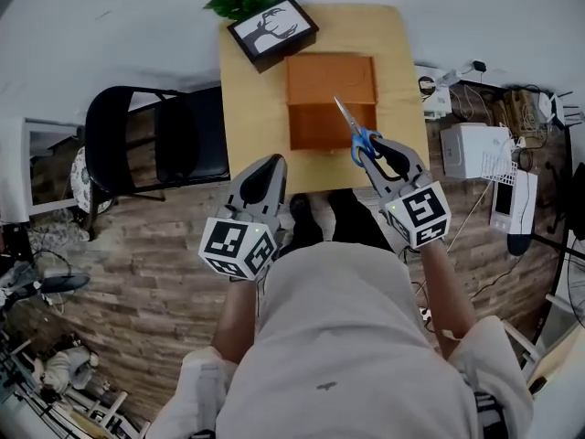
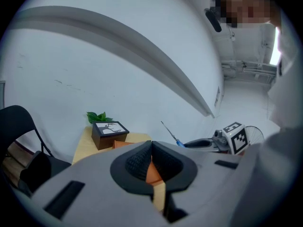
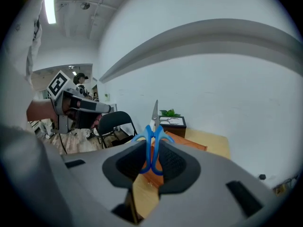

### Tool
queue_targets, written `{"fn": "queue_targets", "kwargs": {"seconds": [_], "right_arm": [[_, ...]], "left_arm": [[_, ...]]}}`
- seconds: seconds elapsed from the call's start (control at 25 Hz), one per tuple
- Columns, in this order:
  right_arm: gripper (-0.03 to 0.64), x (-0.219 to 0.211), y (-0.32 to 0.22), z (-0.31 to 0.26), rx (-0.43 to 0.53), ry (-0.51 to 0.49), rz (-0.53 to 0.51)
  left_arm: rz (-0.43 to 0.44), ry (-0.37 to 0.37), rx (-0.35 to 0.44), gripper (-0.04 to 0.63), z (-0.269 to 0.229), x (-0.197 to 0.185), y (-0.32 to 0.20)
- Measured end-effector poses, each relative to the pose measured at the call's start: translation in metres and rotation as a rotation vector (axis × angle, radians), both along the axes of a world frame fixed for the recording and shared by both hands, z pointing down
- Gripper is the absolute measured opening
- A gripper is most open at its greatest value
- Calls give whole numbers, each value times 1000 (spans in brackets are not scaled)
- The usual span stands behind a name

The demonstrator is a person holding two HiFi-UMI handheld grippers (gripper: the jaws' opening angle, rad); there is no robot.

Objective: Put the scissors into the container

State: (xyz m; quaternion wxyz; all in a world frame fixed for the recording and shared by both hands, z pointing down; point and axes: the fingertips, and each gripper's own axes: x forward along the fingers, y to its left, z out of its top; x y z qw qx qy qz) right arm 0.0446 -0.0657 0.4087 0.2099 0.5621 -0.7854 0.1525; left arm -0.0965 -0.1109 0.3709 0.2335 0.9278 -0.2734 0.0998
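Observation:
My right gripper (image 1: 377,150) is shut on the blue handles of the scissors (image 1: 355,132), whose blades point up and away over the orange container (image 1: 331,99) on the small wooden table (image 1: 402,80). In the right gripper view the scissors (image 3: 153,136) stand upright between the pads, with the container (image 3: 189,143) beyond. My left gripper (image 1: 266,174) hangs at the table's near left edge, shut and empty. The left gripper view shows its jaws (image 2: 151,162) pressed together, the container (image 2: 123,144) ahead and the scissors (image 2: 171,134) to the right.
A dark box with a deer picture (image 1: 272,31) and a green plant (image 1: 242,2) stand at the table's far left corner. A black folding chair (image 1: 155,140) is left of the table. White devices and cables (image 1: 480,149) lie on the floor to the right.

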Motion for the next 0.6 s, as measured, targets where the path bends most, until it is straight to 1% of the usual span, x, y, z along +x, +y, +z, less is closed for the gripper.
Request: {"fn": "queue_targets", "kwargs": {"seconds": [0.24,0.6], "right_arm": [[83,0,-19,23,-45,35,-135],[83,-1,-46,67,-102,141,-359]], "left_arm": [[-103,-15,-8,6,2,-1,-8],[-246,-38,-14,6,5,6,-18]]}}
